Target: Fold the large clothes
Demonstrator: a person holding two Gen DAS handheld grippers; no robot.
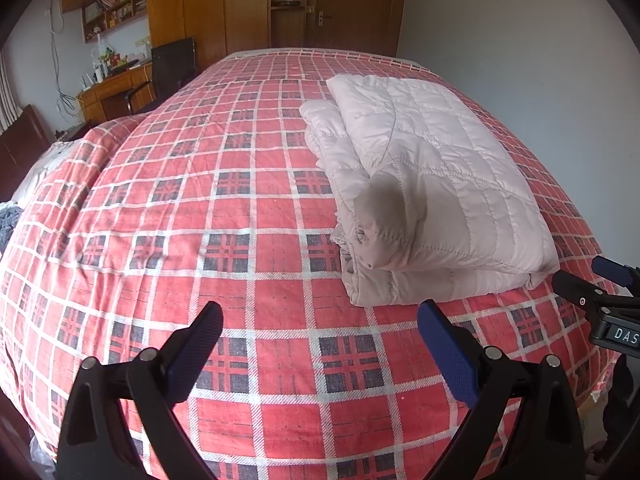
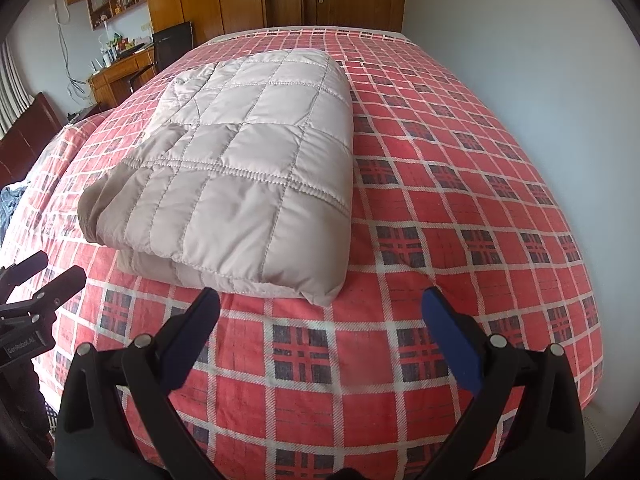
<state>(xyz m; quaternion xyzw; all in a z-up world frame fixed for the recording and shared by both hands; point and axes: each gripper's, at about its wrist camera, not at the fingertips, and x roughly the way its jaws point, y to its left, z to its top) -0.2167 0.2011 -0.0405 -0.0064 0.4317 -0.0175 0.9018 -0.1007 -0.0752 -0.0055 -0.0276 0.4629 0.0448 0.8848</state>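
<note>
Blue-padded fingers of the left gripper (image 1: pixel 320 320) are hanging spread wide over the red plaid bedspread (image 1: pixel 200 208), holding nothing. Just ahead and to the right, the pale pink quilted puffer garment (image 1: pixel 424 184) is lying folded in a thick stack near the bed's front edge. It is looking light, soft and slippery; its stitched near corner (image 2: pixel 320 296) is probably offering the surest hold. Beyond it the right gripper (image 2: pixel 320 308) is likewise hovering agape, empty.

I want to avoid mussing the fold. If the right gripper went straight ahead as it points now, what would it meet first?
Most likely the folded jacket: its near corner lies just ahead of the open right gripper, slightly toward the left finger. Only bare bedspread lies between; depth is uncertain through the fisheye.
</note>
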